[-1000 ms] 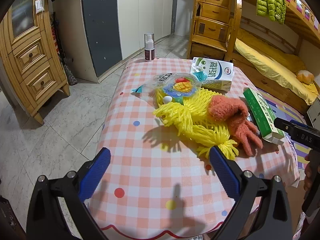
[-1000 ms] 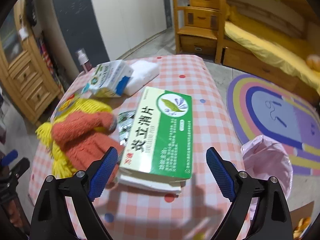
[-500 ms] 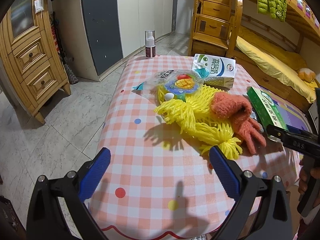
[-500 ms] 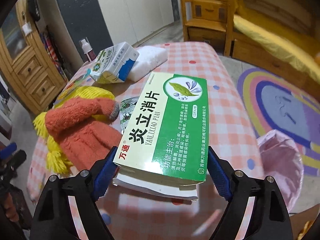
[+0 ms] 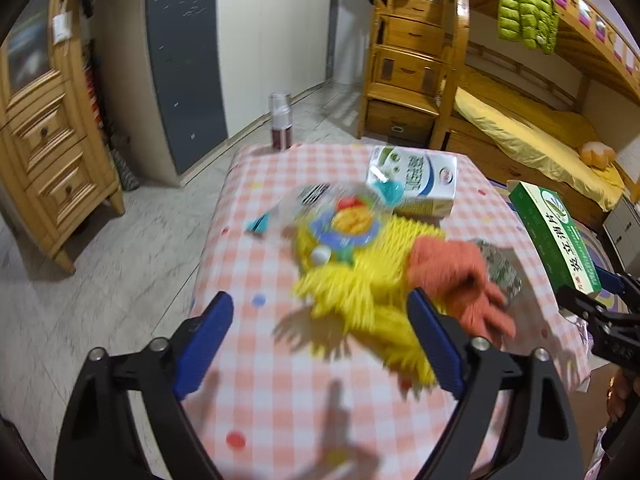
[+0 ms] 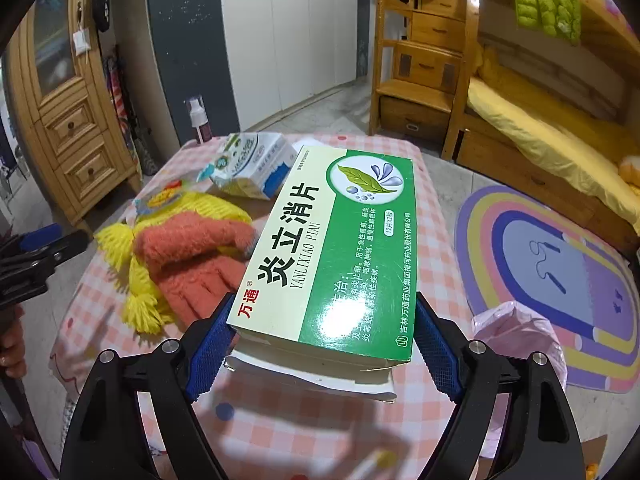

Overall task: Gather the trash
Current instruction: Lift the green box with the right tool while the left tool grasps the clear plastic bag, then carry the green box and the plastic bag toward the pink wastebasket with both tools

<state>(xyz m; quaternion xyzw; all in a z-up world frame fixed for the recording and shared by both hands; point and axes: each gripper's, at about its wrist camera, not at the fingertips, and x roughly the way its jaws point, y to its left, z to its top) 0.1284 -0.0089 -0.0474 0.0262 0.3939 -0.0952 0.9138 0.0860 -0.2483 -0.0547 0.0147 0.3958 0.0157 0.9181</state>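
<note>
My right gripper [image 6: 322, 344] is shut on a green and cream medicine box [image 6: 340, 248] and holds it lifted above the checked table [image 6: 280, 420]. The box also shows at the right edge of the left wrist view [image 5: 556, 236]. My left gripper [image 5: 320, 344] is open and empty, above the table's near side, short of a yellow fringed item [image 5: 360, 288] and an orange glove [image 5: 460, 280]. A milk carton [image 5: 416, 180] lies behind them. A clear fruit-print wrapper [image 5: 344, 216] and a foil blister pack [image 5: 500, 268] lie beside the glove.
A pink trash bag [image 6: 516, 336] hangs at the table's right side. A spray bottle [image 5: 281, 120] stands at the far edge. A wooden cabinet [image 5: 44, 152] stands left, a bunk bed [image 5: 520, 128] right, and a rainbow rug [image 6: 560, 272] covers the floor.
My right gripper closed on the green box and lifted it off the table. My left gripper shifted forward over the table; its view is blurred by motion.
</note>
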